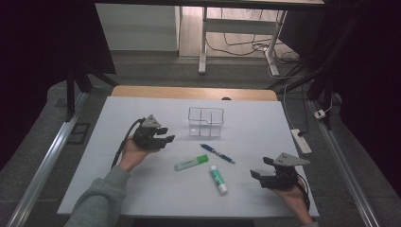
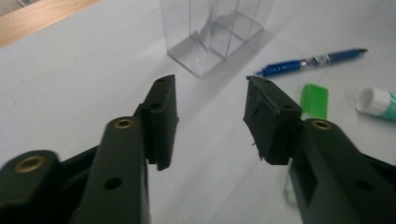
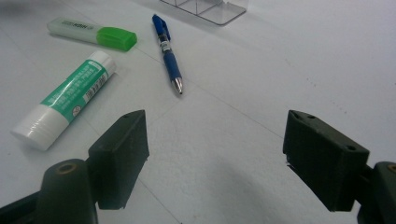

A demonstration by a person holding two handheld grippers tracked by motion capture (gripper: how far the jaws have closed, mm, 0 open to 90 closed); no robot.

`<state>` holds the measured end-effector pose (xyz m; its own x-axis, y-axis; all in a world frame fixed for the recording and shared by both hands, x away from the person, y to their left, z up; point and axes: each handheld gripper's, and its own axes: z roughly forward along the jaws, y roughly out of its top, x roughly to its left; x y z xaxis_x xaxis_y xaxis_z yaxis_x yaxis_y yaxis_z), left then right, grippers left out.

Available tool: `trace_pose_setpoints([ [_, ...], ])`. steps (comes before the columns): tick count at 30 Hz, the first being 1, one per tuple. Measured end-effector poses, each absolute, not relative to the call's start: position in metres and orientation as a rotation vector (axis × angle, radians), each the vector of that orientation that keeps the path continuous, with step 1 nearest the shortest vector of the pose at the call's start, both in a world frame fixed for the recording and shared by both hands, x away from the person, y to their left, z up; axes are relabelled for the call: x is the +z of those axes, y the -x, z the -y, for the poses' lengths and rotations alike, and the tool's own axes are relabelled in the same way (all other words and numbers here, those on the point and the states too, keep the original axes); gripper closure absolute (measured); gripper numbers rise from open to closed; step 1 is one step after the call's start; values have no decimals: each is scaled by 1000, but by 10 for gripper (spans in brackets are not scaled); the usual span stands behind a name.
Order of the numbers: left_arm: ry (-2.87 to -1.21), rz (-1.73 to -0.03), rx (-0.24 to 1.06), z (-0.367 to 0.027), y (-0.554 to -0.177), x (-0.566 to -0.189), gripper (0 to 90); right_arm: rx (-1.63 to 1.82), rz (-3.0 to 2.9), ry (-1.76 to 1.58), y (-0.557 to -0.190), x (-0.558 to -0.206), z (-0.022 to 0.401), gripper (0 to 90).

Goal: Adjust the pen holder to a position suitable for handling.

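High view: white bench (image 1: 142,189) w/ a clear plastic box (image 1: 205,122), split into compartments, standing upright near the far middle. Just in front of it lies a blue pen (image 1: 217,153); nearer the person a green highlighter (image 1: 191,162) and a glue stick (image 1: 218,179) w/ green label, all flat on the bench, near each other but apart. Left gripper (image 1: 166,135) is held up at left, aimed toward the box, fingers spread, nothing between them. Right gripper (image 1: 261,167) sits at right near the front edge, aimed left toward the glue stick, fingers spread wide, nothing held. Left gripper view: box ahead, pen, highlighter cap and glue stick end at right. Right gripper view: glue stick, highlighter and pen at upper left, box corner at top.
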<state>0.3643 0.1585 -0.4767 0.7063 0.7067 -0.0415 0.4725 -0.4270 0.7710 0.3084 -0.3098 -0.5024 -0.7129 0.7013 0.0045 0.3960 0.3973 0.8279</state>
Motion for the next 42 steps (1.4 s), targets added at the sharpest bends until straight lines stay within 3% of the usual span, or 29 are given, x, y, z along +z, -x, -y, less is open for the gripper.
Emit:
trace_pose_setpoints([
  [1,-2106,-900,360,-161,-360,-477,455,1229,-2310,-954,-308,-502,310,222],
  [10,-2134,-912,391,-181,-320,-478,368,1224,-2309,-965,-310,-499,310,241],
  [22,-2085,-957,383,-212,-278,-488,343,1189,-2332,-936,-314,-498,306,251],
  [42,-2094,-961,341,-221,-274,-494,330,1126,-2379,-925,-316,-488,298,262],
])
